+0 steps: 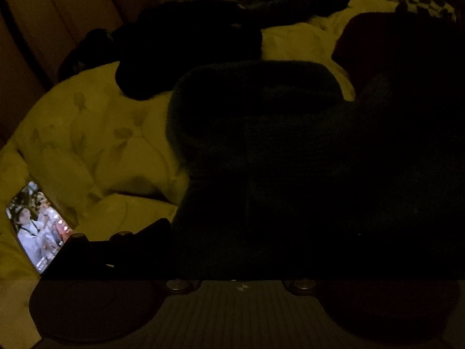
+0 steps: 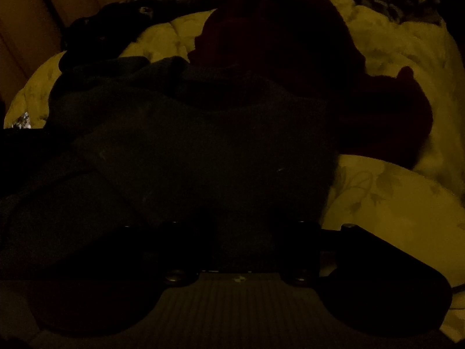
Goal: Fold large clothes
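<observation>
A large dark garment lies bunched on a pale yellow floral quilt and fills the middle and right of the left wrist view. My left gripper is low over its near edge. Only the left finger shows; the other is lost in the dark. In the right wrist view the same dark grey garment spreads under my right gripper, whose fingers stand apart with cloth between them. The dark hides whether the pads press on it.
A lit phone lies on the quilt at lower left. A dark red garment sits beyond the grey one, with a black clothes heap and a checked cloth further back. Wooden panels stand at far left.
</observation>
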### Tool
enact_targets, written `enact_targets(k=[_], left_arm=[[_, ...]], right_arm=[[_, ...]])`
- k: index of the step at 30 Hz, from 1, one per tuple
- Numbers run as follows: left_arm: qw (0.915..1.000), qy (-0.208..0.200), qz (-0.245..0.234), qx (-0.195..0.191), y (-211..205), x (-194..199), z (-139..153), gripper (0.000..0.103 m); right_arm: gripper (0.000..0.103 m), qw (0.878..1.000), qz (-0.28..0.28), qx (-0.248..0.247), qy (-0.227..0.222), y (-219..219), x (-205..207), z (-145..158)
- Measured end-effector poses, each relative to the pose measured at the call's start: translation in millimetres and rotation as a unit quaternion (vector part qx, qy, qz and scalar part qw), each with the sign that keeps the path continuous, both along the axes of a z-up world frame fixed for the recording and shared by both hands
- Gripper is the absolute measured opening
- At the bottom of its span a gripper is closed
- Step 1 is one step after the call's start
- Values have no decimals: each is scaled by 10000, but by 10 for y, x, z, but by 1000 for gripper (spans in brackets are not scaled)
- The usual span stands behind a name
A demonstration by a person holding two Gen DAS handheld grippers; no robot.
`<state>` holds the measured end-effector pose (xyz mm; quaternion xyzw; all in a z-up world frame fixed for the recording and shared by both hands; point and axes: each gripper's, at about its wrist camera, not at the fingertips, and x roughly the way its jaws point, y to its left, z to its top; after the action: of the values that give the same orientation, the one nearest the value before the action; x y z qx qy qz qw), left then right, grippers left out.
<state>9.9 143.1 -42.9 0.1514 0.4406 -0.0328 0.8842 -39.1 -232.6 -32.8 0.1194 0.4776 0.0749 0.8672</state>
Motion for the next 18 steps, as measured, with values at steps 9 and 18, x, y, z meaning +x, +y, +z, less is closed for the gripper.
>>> enact_targets(k=[9, 18], left_arm=[[9870, -1594, -149, -144, 168, -92, 1037, 103], [9847, -930, -1448, 267, -536, 988, 1014, 103]], right_arm=[[85, 9894, -1000, 695, -791, -274, -238, 224], [87, 9630, -1807, 1801, -868, -639, -297, 129]])
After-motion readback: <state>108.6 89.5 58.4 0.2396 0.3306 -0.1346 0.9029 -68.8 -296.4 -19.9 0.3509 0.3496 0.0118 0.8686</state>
